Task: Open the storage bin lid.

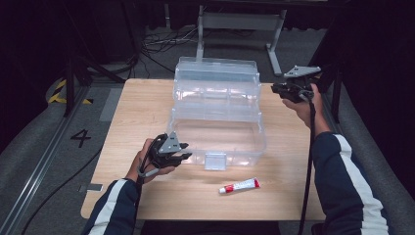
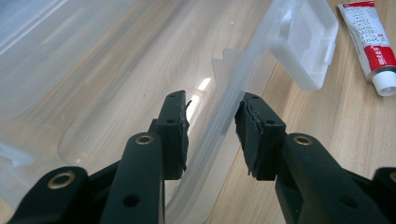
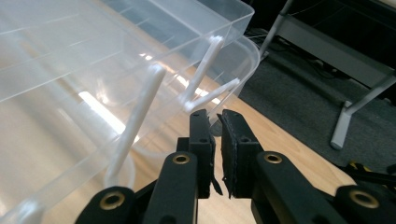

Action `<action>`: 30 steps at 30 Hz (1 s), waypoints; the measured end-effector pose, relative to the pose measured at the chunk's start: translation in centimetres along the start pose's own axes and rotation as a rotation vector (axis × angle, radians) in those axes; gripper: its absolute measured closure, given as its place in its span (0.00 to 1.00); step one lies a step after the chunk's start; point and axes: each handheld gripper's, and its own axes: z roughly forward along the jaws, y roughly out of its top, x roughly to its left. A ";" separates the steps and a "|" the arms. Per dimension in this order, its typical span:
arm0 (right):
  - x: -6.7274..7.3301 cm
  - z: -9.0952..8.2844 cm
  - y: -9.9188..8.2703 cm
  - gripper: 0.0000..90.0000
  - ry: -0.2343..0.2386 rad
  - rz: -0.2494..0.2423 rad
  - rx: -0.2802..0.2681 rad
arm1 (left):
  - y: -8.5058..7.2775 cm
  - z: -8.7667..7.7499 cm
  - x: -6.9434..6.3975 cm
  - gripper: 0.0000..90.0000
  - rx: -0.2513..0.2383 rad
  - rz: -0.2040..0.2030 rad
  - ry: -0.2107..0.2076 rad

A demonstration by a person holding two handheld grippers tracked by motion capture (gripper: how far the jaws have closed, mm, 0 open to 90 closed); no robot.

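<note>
On the left, near the front of the light wooden table (image 1: 137, 112), the person's left hand (image 1: 147, 164) holds the left gripper (image 1: 182, 152). Its black jaws stand partly open. In the left gripper view, the thin front wall of the big see-through plastic box (image 2: 233, 98) runs between the two pads (image 2: 175, 126). One pad is inside the box and one is outside. A small gap shows on each side of the wall, so it is hard to tell if the pads press on it.

The see-through plastic box (image 1: 218, 134) sits in the middle of the table. Its lid is open and its clear trays (image 1: 215, 81) are stepped up toward the far side. A small clear latch (image 1: 215, 160) hangs on the near wall of the box.

Near the front of the table, a bit right of the latch, lies a small white tube with a red band and a white cap (image 1: 240, 185). It lies flat and apart from the box. The left gripper view shows the tube (image 2: 371, 44) just beside the latch (image 2: 306, 44).

On the right, the person's right hand (image 1: 308, 105) holds the right gripper (image 1: 276, 89) up beside the far right corner of the box. Its jaws are almost closed, with only a thin slit between them, and nothing is in them. In the right gripper view, the tips (image 3: 217, 122) are close to the thin white arms (image 3: 203, 70) that join the trays, but not touching them.
</note>
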 end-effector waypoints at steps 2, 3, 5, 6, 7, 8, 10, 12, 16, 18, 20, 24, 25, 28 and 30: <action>0.2 -0.5 -0.4 0.93 0.007 -0.011 0.002 | 0.0 0.0 0.0 0.71 0.000 0.000 0.002; 0.4 -0.7 -0.7 0.93 0.009 -0.020 0.008 | 0.0 0.0 -0.1 0.71 -0.001 0.003 0.007; 0.5 -1.0 -1.0 0.93 0.016 -0.024 0.009 | 0.0 0.0 -0.1 0.71 -0.002 0.002 0.008; 0.8 -1.7 -1.6 0.93 0.025 -0.027 0.003 | 0.0 0.0 -0.1 0.71 -0.003 0.002 0.007; 1.0 -1.9 -1.9 0.93 0.031 -0.033 0.000 | 0.0 0.0 0.0 0.71 -0.002 0.003 0.006; 1.0 -1.9 -1.9 0.93 0.031 -0.033 0.000 | 0.0 0.0 0.0 0.71 -0.002 0.003 0.006; 1.4 -2.7 -2.5 0.93 0.040 -0.044 -0.002 | 0.0 0.0 0.0 0.71 -0.004 0.006 0.005; 1.5 -3.0 -2.7 0.92 0.043 -0.043 -0.003 | 0.0 0.0 0.0 0.71 -0.004 0.007 0.006; 2.3 -4.0 -3.7 0.90 0.061 -0.062 -0.006 | -0.1 0.0 -0.1 0.71 -0.007 0.008 0.009; 2.6 -4.3 -4.1 0.90 0.075 -0.065 -0.009 | -0.1 0.0 -0.1 0.71 -0.007 0.009 0.008; 3.1 -4.6 -4.6 0.90 0.091 -0.066 -0.012 | -0.1 0.0 -0.1 0.71 -0.007 0.009 0.008; 4.0 -5.3 -5.3 0.88 0.117 -0.086 -0.011 | -0.1 0.0 -0.1 0.71 -0.009 0.011 0.008; 4.4 -5.5 -5.6 0.88 0.127 -0.097 -0.015 | -0.1 0.0 -0.1 0.71 -0.009 0.012 0.008; 4.8 -5.9 -6.0 0.87 0.145 -0.101 -0.015 | -0.1 0.0 0.0 0.71 -0.010 0.013 0.007; 5.2 -6.2 -6.5 0.85 0.163 -0.105 -0.012 | -0.1 0.0 0.0 0.71 -0.010 0.013 0.007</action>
